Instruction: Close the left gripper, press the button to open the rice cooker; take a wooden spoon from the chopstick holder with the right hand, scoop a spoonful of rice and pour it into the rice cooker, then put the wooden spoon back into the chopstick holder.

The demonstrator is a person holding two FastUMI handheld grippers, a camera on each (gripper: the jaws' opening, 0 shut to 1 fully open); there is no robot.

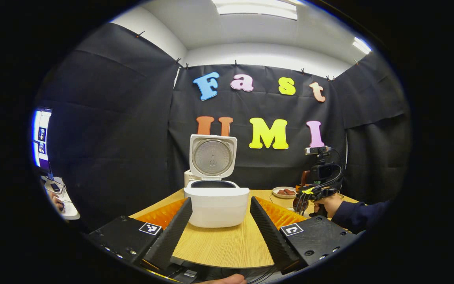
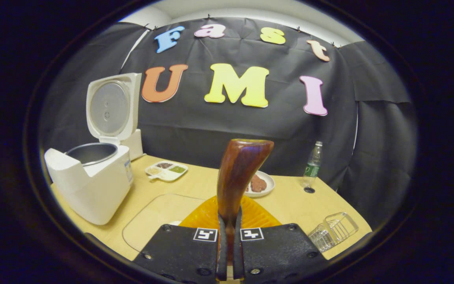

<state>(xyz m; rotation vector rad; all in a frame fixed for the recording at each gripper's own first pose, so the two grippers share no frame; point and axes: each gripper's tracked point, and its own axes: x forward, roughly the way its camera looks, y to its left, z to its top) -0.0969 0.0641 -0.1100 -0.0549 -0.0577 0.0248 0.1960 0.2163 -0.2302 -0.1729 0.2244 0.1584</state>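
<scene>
The white rice cooker [image 1: 216, 205] stands open on the wooden table, its lid [image 1: 212, 157] upright. My left gripper [image 1: 220, 200] is open just in front of it, one finger to each side and nothing between them. In the right gripper view the cooker [image 2: 93, 189] is at the left, its metal pot [image 2: 92, 153] showing. My right gripper [image 2: 230, 223] is shut on a dark wooden spoon [image 2: 239, 169], which points up and away. A hand [image 1: 329, 203] holds the right gripper [image 1: 313, 193] to the right of the cooker.
A white divided tray [image 2: 166, 170] with grains lies beyond the cooker. A plate [image 2: 258, 184] of brown food sits mid-table, with a water bottle [image 2: 313, 163] to its right. A wire rack [image 2: 335, 228] stands near the right edge. A clear mat [image 2: 156, 217] lies in front.
</scene>
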